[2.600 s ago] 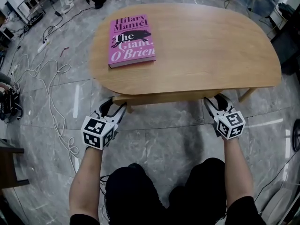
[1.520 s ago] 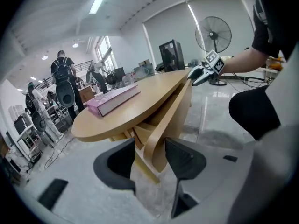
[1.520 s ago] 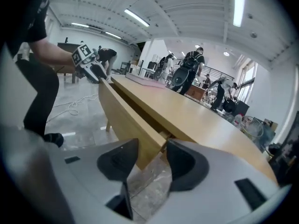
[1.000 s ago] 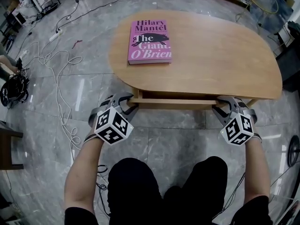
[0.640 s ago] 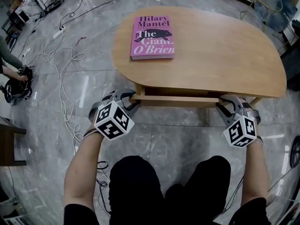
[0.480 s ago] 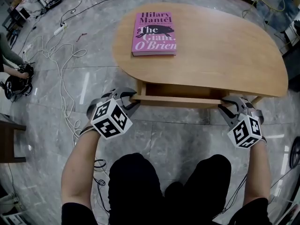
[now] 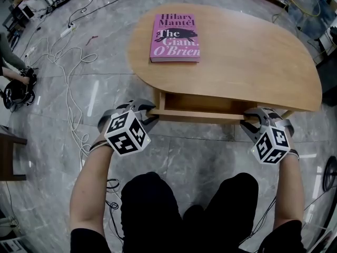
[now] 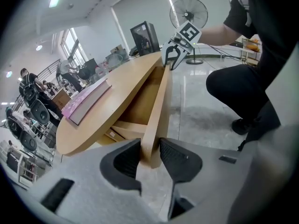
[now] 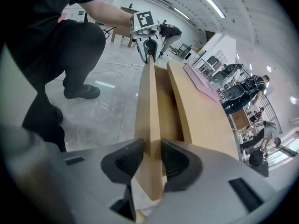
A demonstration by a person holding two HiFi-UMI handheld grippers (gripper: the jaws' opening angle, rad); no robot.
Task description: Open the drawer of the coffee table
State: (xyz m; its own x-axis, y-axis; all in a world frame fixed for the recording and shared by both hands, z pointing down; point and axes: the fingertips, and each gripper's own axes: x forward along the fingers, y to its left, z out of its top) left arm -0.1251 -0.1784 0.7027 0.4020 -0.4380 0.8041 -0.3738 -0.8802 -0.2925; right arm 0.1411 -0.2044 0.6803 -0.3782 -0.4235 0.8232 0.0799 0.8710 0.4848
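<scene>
The left tool (image 7: 147, 111) grips the left end of the drawer front (image 7: 202, 115): its pads sit on either face of the thin wooden board, and its jaws have just been closing on it. The right tool (image 7: 256, 118) clamps the same board at its right end. Its jaws have just eased apart a little, yet both pads still press the wood between them.

The drawer (image 7: 202, 102) stands partly out from under the near edge of the desk (image 7: 247, 51), with a strip of its open inside showing between that edge and the front board. In the left gripper view the board runs straight away from the left tool (image 8: 150, 148) towards the other one. In the right gripper view it does the same from the right tool (image 9: 152, 155).

A pink book (image 7: 175, 37) lies flat on the desk's far left part, well back from the near edge. On the near side of the desk, bare floor (image 7: 200, 152) lies open between the front board and the person's knees. White cables (image 7: 68, 99) trail on the floor off the desk's left end, well apart from the drawer.
</scene>
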